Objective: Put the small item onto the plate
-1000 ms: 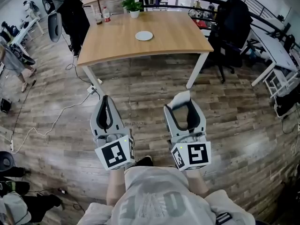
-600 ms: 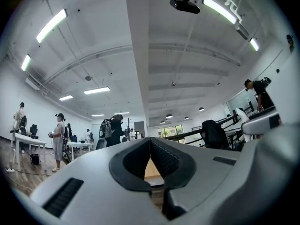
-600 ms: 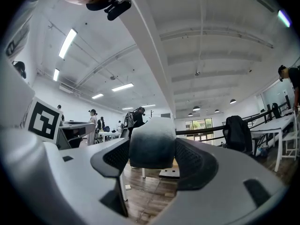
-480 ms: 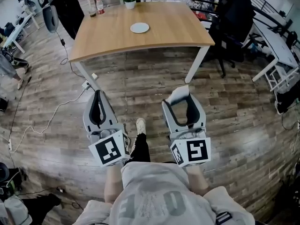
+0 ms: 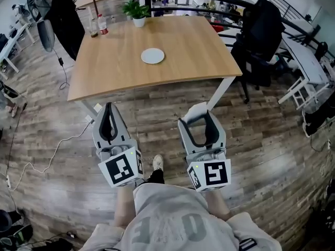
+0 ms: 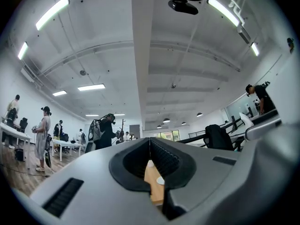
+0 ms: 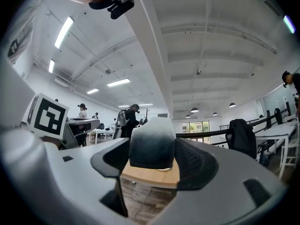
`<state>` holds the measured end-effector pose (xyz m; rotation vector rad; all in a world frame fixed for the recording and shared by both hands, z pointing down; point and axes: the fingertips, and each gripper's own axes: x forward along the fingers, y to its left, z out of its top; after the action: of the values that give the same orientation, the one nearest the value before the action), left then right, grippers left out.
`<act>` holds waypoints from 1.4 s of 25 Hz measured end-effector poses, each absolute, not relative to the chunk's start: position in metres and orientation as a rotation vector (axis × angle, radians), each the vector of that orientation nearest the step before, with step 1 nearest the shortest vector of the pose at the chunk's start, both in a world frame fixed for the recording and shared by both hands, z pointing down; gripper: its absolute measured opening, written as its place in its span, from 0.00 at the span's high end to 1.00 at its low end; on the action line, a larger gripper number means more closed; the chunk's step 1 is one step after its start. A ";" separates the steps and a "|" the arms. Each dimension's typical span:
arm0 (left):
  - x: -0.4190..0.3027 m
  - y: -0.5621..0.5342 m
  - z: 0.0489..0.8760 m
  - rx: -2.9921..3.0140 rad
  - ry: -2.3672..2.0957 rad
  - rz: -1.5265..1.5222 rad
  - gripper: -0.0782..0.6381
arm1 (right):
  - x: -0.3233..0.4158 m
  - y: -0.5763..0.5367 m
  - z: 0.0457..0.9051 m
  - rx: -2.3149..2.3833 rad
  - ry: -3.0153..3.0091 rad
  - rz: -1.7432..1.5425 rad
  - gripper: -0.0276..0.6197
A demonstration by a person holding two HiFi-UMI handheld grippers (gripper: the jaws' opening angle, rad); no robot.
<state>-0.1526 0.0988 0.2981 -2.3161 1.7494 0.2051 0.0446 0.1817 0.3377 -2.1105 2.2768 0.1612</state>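
A white round plate (image 5: 153, 56) lies near the middle of a light wooden table (image 5: 193, 46) ahead of me. My right gripper (image 5: 201, 114) is held over the floor short of the table's front edge, shut on a small white item (image 5: 198, 110). In the right gripper view the small item (image 7: 152, 142) is a white block shading to dark grey, pinched between the jaws, with the table (image 7: 147, 176) behind it. My left gripper (image 5: 108, 111) is beside it, shut and empty. In the left gripper view its tips (image 6: 150, 143) meet, and the plate (image 6: 160, 180) shows through the gap.
A potted plant (image 5: 136, 9) and bottles (image 5: 99, 25) stand at the table's far left. A black office chair (image 5: 259, 38) with a jacket stands right of the table. A cable (image 5: 57, 145) runs over the wooden floor at the left. People stand in the background of the gripper views.
The person has walked towards the table, so the table and plate are nearer and lower in the head view. Both grippers keep their pose, the right still holding the item.
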 end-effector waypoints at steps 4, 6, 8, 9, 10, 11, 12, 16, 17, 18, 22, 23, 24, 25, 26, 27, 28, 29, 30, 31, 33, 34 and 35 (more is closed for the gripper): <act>-0.141 0.028 0.287 -2.326 1.710 0.199 0.88 | 0.050 0.115 0.328 -2.122 2.270 0.175 0.48; -0.135 0.001 0.285 -2.330 1.693 0.196 0.88 | 0.054 0.087 0.326 -2.128 2.260 0.171 0.48; -0.130 -0.022 0.283 -2.337 1.681 0.201 0.88 | 0.059 0.061 0.326 -2.138 2.254 0.165 0.48; -0.128 -0.034 0.283 -2.336 1.682 0.204 0.88 | 0.061 0.049 0.326 -2.142 2.253 0.161 0.48; -0.128 -0.045 0.283 -2.331 1.691 0.206 0.88 | 0.062 0.038 0.327 -2.147 2.252 0.156 0.48; -0.129 -0.056 0.284 -2.328 1.703 0.207 0.88 | 0.063 0.028 0.328 -2.153 2.252 0.150 0.48; -0.130 -0.067 0.286 -2.331 1.716 0.208 0.88 | 0.064 0.020 0.329 -2.160 2.249 0.141 0.48; -0.124 -0.099 0.297 -2.377 1.732 0.208 0.88 | 0.074 -0.006 0.335 -2.191 2.260 0.121 0.48; -0.119 -0.105 0.298 -2.384 1.727 0.204 0.88 | 0.078 -0.013 0.336 -2.198 2.257 0.110 0.48; -0.115 -0.111 0.299 -2.392 1.719 0.200 0.88 | 0.083 -0.019 0.337 -2.203 2.252 0.097 0.48; -0.093 -0.128 0.302 -2.411 1.687 0.192 0.88 | 0.099 -0.049 0.345 -2.190 2.262 0.075 0.48; -0.086 -0.133 0.303 -2.413 1.679 0.189 0.88 | 0.102 -0.058 0.345 -2.179 2.274 0.080 0.48; -0.080 -0.139 0.303 -2.416 1.670 0.188 0.88 | 0.106 -0.068 0.346 -2.167 2.284 0.083 0.48; -0.074 -0.147 0.304 -2.419 1.662 0.188 0.88 | 0.109 -0.080 0.347 -2.156 2.294 0.081 0.48; -0.068 -0.155 0.305 -2.420 1.655 0.188 0.88 | 0.112 -0.092 0.347 -2.143 2.305 0.078 0.48; -0.063 -0.165 0.305 -2.416 1.651 0.188 0.88 | 0.114 -0.105 0.347 -2.128 2.319 0.079 0.48; -0.057 -0.176 0.304 -2.409 1.649 0.185 0.88 | 0.117 -0.118 0.346 -2.113 2.334 0.081 0.48; -0.051 -0.187 0.302 -2.400 1.650 0.182 0.88 | 0.120 -0.131 0.345 -2.098 2.347 0.086 0.48; -0.045 -0.200 0.299 -2.390 1.653 0.178 0.88 | 0.124 -0.144 0.342 -2.083 2.358 0.094 0.48; -0.039 -0.214 0.295 -2.379 1.658 0.174 0.88 | 0.129 -0.159 0.340 -2.072 2.365 0.098 0.48; -0.027 -0.240 0.289 -2.357 1.671 0.168 0.88 | 0.142 -0.187 0.337 -2.060 2.369 0.082 0.48; -0.023 -0.253 0.286 -2.346 1.680 0.164 0.88 | 0.148 -0.200 0.336 -2.055 2.372 0.071 0.48; -0.020 -0.264 0.284 -2.335 1.690 0.160 0.88 | 0.153 -0.213 0.335 -2.048 2.378 0.065 0.48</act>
<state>-0.0199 -0.2640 0.2845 -2.3354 1.6901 0.1601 0.1530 -0.2127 0.3348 -2.0484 2.3777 0.0648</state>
